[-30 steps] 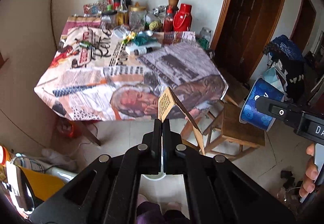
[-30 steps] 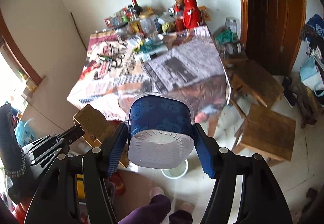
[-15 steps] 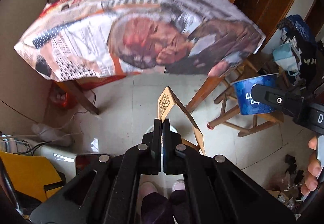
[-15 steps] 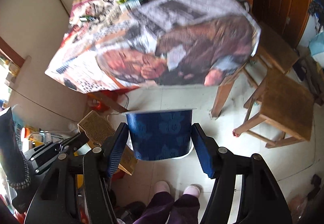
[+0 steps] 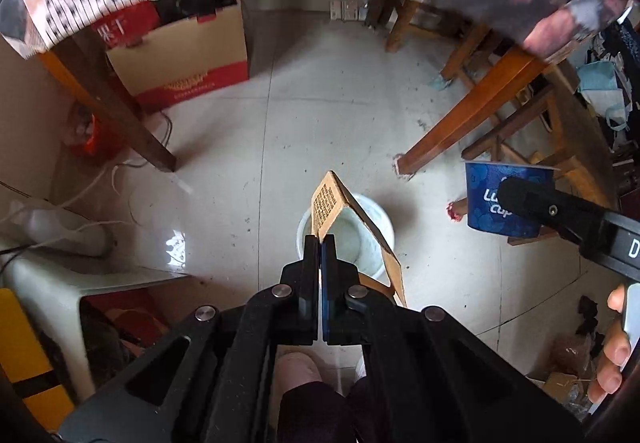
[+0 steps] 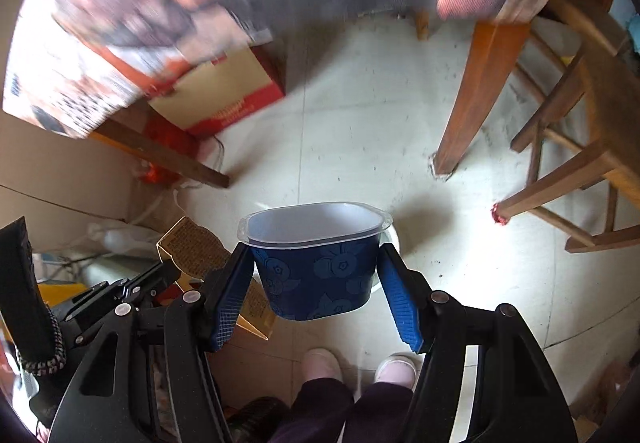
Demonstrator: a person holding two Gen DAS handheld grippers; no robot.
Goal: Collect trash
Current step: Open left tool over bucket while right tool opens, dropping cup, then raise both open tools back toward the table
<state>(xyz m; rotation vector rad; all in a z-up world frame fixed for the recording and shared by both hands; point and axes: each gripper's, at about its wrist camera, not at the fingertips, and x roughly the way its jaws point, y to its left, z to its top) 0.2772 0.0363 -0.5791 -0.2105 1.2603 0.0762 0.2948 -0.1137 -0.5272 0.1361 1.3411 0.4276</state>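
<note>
- Both grippers have dropped since a second ago: tabletop gone from view, now floor and table legs [image 5: 448, 135].
- Left gripper [image 5: 319, 243] clamped tight on cardboard piece [image 5: 332, 199], above white bin [image 5: 382, 221].
- Right gripper [image 6: 316, 275] half-spread, pinching blue cup [image 6: 316, 279], now rim-up, over that bin.

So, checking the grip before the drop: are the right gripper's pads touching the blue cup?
Touching. Right wrist view: both pads press the blue cup's sides.
</note>
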